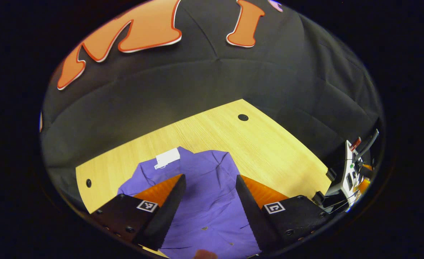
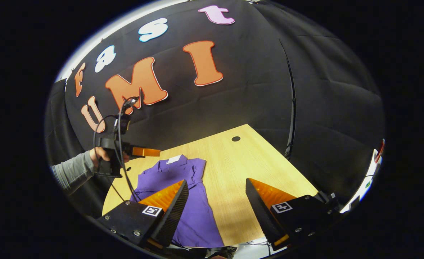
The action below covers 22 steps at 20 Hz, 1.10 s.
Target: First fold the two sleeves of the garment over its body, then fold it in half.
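Black cloth walls close in a pale wooden table [image 2: 233, 169], and on it lies the purple shirt [image 2: 183, 194], spread lengthwise with its collar and a white tag [image 1: 167, 158] toward the far edge. From the right gripper view the shirt looks narrow and straight-sided, so the sleeves may already lie over the body (the folds themselves are too small to make out, so this is only a reading of the outline). The left gripper [image 1: 211, 190] hangs above the shirt's middle with its two fingers wide apart and nothing between them; in the right gripper view it appears farther off, held by a hand [image 2: 102, 154] in a grey sleeve [image 2: 71, 172]. The right gripper [image 2: 217, 201] hovers over the bare wood just beside the shirt's edge, also spread wide and empty. If the halving fold is next, it would go best with each gripper pinching one corner of the near hem, taking all layers at once, then lifting both together and carrying them evenly toward the collar so the edges meet square and the tucked sleeves do not slip out.
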Available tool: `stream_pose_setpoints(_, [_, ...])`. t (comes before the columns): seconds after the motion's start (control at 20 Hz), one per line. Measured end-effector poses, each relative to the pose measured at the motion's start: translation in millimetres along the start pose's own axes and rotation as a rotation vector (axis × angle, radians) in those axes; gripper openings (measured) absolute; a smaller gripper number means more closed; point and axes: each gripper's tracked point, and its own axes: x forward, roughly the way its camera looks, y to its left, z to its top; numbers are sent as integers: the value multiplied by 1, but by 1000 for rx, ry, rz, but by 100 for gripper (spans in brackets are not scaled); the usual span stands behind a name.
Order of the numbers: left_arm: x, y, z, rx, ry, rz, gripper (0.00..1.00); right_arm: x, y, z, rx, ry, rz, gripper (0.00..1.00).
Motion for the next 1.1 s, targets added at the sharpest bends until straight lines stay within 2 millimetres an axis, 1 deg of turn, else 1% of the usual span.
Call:
stream_pose_setpoints(0.05, [-8, 5, -1, 6, -25, 21, 93, 3, 3, 3, -6, -7, 7, 95])
stream_pose_setpoints(0.2, [-45, 11, -6, -46, -120, 67, 93, 12, 13, 14, -36, -50, 5, 95])
stream_pose_setpoints(0.3, [-64, 25, -11, -101, -214, 119, 93, 19, 19, 23, -61, -88, -1, 94])
stream_pose_setpoints(0.35, [-73, 33, -20, -114, -241, 160, 93, 22, 24, 26, -69, -99, 4, 95])
stream_pose_setpoints(0.4, [-83, 40, -29, -123, -262, 191, 90, 25, 28, 27, -76, -102, 9, 95])
stream_pose_setpoints(0.45, [-93, 45, -33, -136, -289, 215, 93, 29, 33, 27, -84, -105, 17, 95])
stream_pose_setpoints(0.6, [-132, 60, -40, -168, -396, 308, 93, 36, 43, 31, -111, -137, 23, 95])
stream_pose_setpoints(0.65, [-146, 68, -43, -181, -438, 354, 92, 36, 50, 36, -110, -171, 38, 95])
stream_pose_setpoints(0.7, [-160, 72, -47, -196, -471, 389, 97, 36, 58, 40, -110, -194, 53, 95])
stream_pose_setpoints(0.8, [-186, 76, -55, -211, -536, 447, 100, 41, 71, 37, -125, -217, 80, 95])
stream_pose_setpoints(0.85, [-201, 78, -57, -209, -569, 475, 100, 42, 76, 36, -138, -226, 89, 95])
stream_pose_setpoints(0.95, [-225, 79, -68, -203, -617, 492, 99, 40, 86, 40, -152, -258, 105, 95])
stream_pose_setpoints(1.0, [-238, 81, -74, -200, -645, 511, 99, 38, 96, 45, -153, -283, 128, 95])
stream_pose_setpoints(1.05, [-247, 84, -83, -191, -645, 535, 99, 38, 103, 47, -156, -305, 140, 95])
stream_pose_setpoints(1.1, [-257, 81, -93, -181, -651, 562, 98, 38, 112, 50, -165, -320, 163, 94])
